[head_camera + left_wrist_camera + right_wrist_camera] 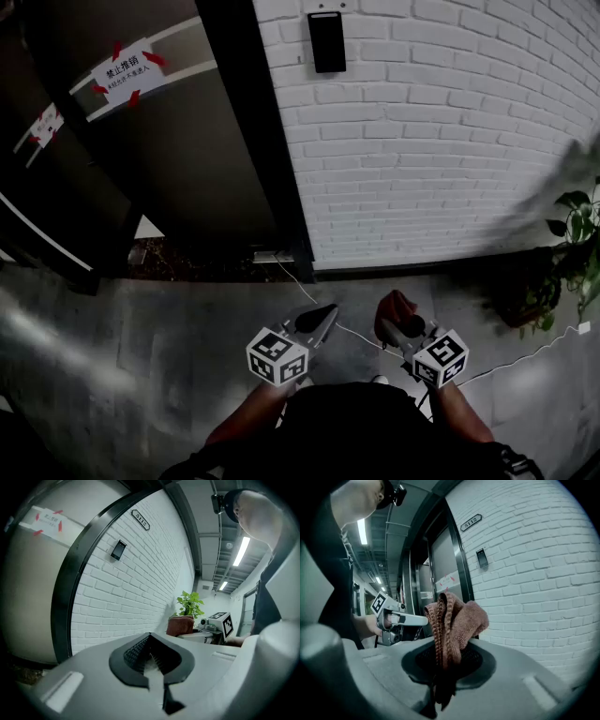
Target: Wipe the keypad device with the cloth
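Cloth (pixel 457 620) gripped by right gripper (pixel 443 665); head view shows only red tip.

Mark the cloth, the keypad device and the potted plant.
cloth (pixel 458 617), right gripper view, its bunched upper folds.
keypad device (pixel 326 41), head view, middle of its black face.
potted plant (pixel 190 604), left gripper view, its leaves.

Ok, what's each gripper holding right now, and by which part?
The right gripper pinches the reddish-brown cloth by a bunched fold, the rest sticking up past its jaws. The left gripper is shut, holding nothing.
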A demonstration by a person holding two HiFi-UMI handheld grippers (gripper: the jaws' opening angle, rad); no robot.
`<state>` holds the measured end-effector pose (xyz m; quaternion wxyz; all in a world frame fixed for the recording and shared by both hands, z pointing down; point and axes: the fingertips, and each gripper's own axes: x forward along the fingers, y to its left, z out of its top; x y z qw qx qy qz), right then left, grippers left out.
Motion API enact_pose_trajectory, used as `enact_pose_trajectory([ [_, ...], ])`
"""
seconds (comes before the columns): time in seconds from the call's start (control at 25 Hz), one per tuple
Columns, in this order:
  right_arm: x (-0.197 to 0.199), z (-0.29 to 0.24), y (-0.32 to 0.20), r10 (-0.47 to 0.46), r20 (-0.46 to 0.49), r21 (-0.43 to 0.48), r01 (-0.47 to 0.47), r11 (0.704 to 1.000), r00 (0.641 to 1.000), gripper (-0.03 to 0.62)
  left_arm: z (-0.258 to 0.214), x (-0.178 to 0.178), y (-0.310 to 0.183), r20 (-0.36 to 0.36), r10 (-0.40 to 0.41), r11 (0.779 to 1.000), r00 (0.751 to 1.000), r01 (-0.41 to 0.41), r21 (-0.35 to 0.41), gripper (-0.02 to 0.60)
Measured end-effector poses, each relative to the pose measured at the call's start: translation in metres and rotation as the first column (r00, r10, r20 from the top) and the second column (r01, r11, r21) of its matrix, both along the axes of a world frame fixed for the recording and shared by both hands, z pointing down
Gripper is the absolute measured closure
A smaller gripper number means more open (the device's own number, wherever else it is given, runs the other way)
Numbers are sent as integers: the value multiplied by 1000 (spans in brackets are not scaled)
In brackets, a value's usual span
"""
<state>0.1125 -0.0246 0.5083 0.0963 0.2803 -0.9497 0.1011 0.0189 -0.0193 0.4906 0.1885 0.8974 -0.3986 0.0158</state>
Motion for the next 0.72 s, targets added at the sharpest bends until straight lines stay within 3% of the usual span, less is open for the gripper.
enact_pose_trajectory([
  [0.24,18,-2,-6,-23,6,-7,24,1000,1000,546,-2,18,-3,10,-23,1000,1000,23,4,565],
  [0.52,48,8,-18,-117,7,-34,117,993,993,546,6,42,-4,21,-127,992,992,127,-12,565],
  [0.72,32,17,-42,-136,9,-48,136,990,991,546,21,19,-17,29,-161,986,986,163,-43,565],
])
